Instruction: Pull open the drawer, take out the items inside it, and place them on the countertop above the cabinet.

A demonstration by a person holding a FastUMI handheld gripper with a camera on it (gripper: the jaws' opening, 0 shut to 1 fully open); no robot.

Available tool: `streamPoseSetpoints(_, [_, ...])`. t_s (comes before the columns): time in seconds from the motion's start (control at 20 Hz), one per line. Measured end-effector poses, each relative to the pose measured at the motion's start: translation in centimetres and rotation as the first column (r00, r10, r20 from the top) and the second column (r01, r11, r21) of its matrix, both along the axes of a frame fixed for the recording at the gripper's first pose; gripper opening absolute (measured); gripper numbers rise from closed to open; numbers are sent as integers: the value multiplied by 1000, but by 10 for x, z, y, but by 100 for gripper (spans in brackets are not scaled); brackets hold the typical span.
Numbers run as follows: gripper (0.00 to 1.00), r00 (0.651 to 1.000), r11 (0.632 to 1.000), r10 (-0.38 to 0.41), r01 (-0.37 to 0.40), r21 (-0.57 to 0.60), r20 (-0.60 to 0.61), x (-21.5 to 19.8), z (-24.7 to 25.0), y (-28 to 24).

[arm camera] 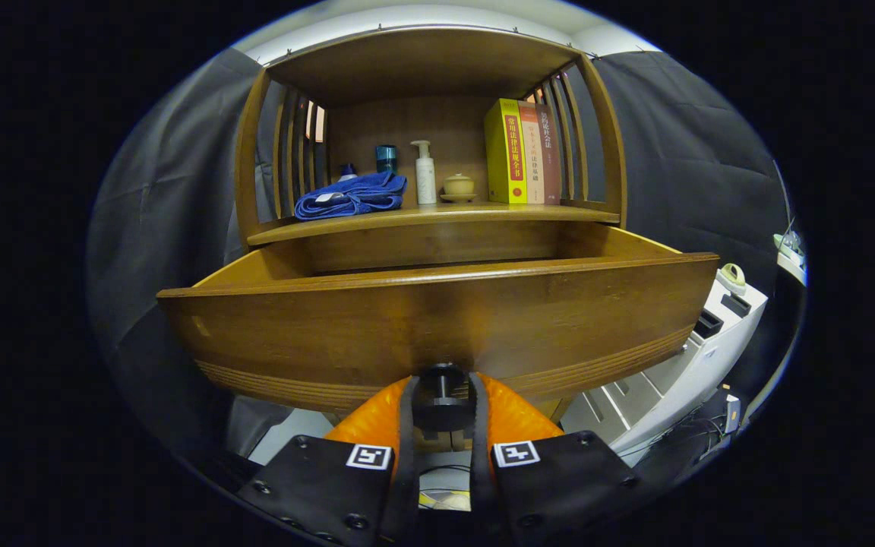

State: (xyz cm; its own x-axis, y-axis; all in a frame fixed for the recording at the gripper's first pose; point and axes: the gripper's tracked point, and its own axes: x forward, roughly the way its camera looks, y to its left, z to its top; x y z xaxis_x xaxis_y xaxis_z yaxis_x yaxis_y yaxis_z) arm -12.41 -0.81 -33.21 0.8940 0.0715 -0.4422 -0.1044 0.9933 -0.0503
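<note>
A wooden drawer (437, 319) stands pulled out of the cabinet, its curved front close ahead of me. A dark round knob (442, 395) sticks out low on the drawer front. My gripper (442, 403) is shut on that knob, one finger on each side of it. The drawer's inside is hidden behind its front panel. Above the drawer runs the wooden countertop (437, 216), with a folded blue cloth (352, 195) lying on its left part.
On the countertop also stand a white pump bottle (424, 173), a dark blue jar (386, 158), a small lidded pot (458, 186) and upright books (522, 152). Slatted side walls and a top board enclose the shelf. A white unit (680, 365) stands low to the right.
</note>
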Motion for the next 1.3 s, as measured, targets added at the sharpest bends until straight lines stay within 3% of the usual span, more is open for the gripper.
streamPoseSetpoints(0.7, [35, 1000, 1000, -5, 5, 4, -3, -23, 5, -4])
streamPoseSetpoints(0.9, [48, 1000, 1000, -7, 8, 19, -8, -22, 12, -3])
streamPoseSetpoints(1.0, [53, 998, 1000, -3, 2, 21, 63, -11, 39, 2])
streamPoseSetpoints(1.15, [52, 992, 1000, 18, -18, 5, 128, -8, 77, 8])
streamPoseSetpoints(1.3, [66, 980, 999, 33, -39, 23, 197, 3, 118, 20])
